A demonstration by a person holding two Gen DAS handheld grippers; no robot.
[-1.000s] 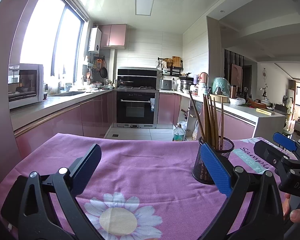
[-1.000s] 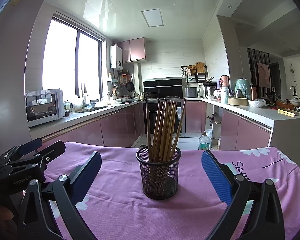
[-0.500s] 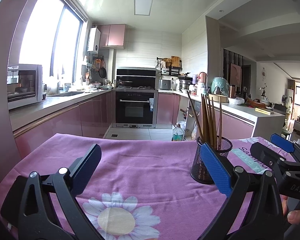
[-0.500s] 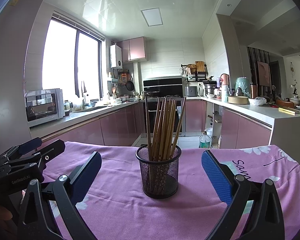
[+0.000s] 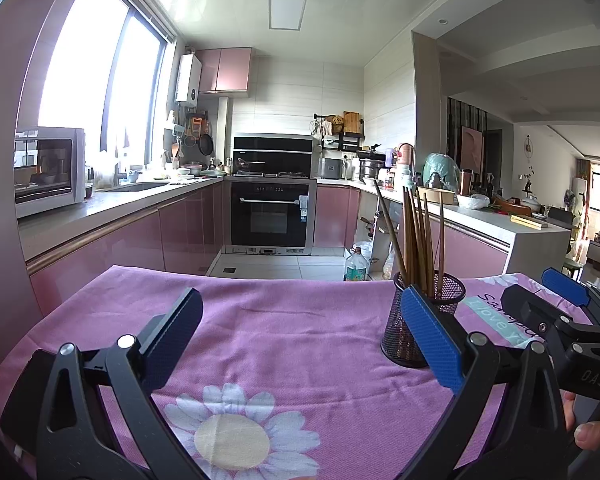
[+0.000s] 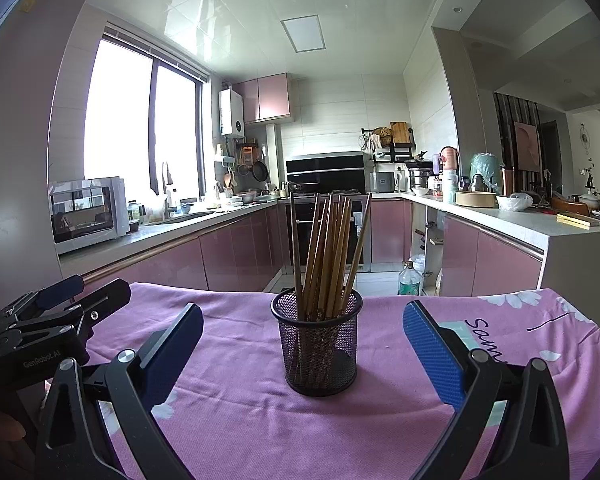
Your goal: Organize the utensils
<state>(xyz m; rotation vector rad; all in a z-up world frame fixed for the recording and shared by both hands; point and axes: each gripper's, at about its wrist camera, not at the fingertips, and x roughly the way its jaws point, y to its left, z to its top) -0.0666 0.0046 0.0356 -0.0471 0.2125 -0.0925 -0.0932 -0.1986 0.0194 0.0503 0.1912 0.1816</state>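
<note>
A black mesh holder [image 6: 319, 344] stands upright on the purple flowered tablecloth [image 6: 239, 412], with several wooden chopsticks [image 6: 327, 256] standing in it. My right gripper [image 6: 304, 332] is open, its blue pads either side of the holder and nearer to me, nothing between them. In the left wrist view the same holder [image 5: 400, 336] with chopsticks [image 5: 418, 240] sits to the right, partly behind my right finger. My left gripper [image 5: 300, 312] is open over bare cloth. The right gripper [image 5: 556, 312] shows at the far right edge.
The table's far edge drops to a tiled kitchen floor [image 5: 267, 266]. Pink cabinets, an oven [image 5: 271, 216] and a microwave [image 6: 87, 212] line the far walls. A water bottle [image 6: 408, 280] stands on the floor. A thumb [image 5: 592, 436] shows at bottom right.
Both grippers have drifted slightly; the holder sits a little further left in the left wrist view. Both stay open and nothing was grasped.
</note>
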